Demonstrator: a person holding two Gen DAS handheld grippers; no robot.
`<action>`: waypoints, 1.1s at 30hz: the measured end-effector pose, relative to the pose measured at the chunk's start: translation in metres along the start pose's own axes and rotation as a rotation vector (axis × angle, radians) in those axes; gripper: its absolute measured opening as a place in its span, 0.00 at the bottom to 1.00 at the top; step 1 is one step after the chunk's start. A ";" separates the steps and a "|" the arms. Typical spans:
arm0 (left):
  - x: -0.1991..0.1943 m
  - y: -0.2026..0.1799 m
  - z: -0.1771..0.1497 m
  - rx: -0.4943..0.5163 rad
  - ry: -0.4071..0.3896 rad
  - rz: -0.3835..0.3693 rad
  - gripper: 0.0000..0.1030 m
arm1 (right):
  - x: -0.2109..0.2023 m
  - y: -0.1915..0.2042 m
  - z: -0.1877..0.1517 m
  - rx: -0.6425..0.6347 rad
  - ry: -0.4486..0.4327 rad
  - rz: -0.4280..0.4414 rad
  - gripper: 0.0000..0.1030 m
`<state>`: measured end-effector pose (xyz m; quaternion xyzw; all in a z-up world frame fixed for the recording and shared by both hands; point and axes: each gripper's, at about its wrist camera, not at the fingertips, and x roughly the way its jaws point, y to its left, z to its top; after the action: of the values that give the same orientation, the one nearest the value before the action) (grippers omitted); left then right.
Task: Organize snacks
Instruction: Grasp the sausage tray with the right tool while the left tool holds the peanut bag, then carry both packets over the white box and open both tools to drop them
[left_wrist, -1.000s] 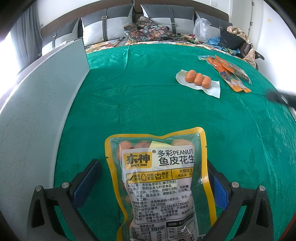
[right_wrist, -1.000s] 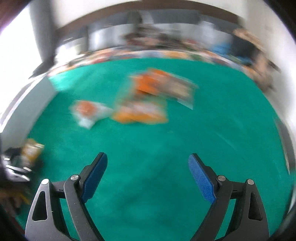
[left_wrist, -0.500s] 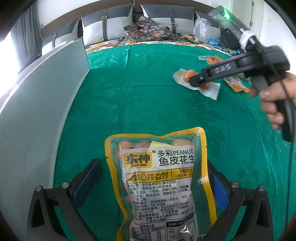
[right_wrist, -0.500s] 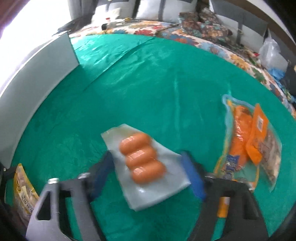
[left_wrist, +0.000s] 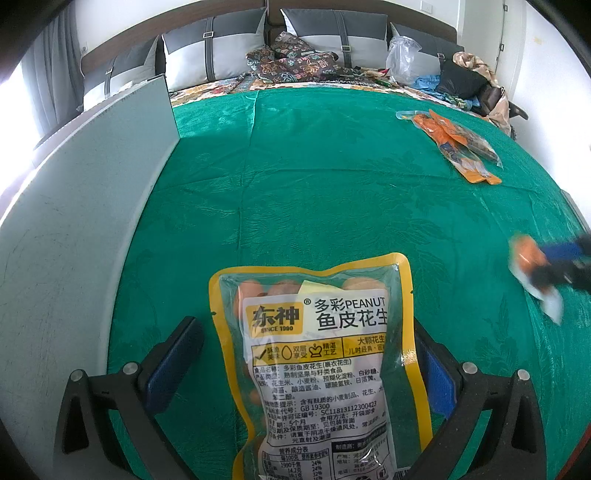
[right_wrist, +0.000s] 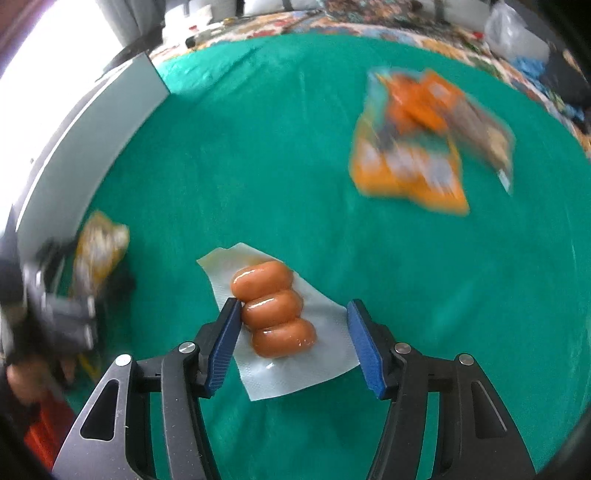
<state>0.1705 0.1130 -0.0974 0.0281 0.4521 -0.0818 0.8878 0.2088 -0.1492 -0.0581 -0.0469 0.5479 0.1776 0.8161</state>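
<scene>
My far orange snack packets (right_wrist: 417, 147) are blurred, their print unreadable. The yellow-edged clear peanut bag (left_wrist: 325, 362) reads "PEANUT" and "SINCE 1990"; its lower end is cut off. It lies near me on the green cloth (left_wrist: 332, 192) between my left gripper (left_wrist: 308, 354) fingers, which stand wide, tilted downward. My right gripper (right_wrist: 291, 332), pointing steeply down, has narrowed onto the clear vacuum pack of three sausages (right_wrist: 275, 310), gripping it.
</scene>
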 end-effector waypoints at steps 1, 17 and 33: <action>0.000 0.000 0.000 0.000 0.000 0.000 1.00 | -0.005 -0.007 -0.012 0.021 -0.007 0.005 0.59; -0.012 -0.010 0.001 0.084 0.107 -0.052 0.61 | -0.066 -0.032 -0.113 0.460 -0.267 0.285 0.60; -0.144 0.045 -0.005 -0.273 -0.093 -0.356 0.56 | -0.099 -0.022 -0.108 0.514 -0.354 0.375 0.60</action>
<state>0.0912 0.1754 0.0155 -0.1760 0.4153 -0.1765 0.8749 0.0880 -0.2226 -0.0130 0.2925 0.4237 0.1862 0.8368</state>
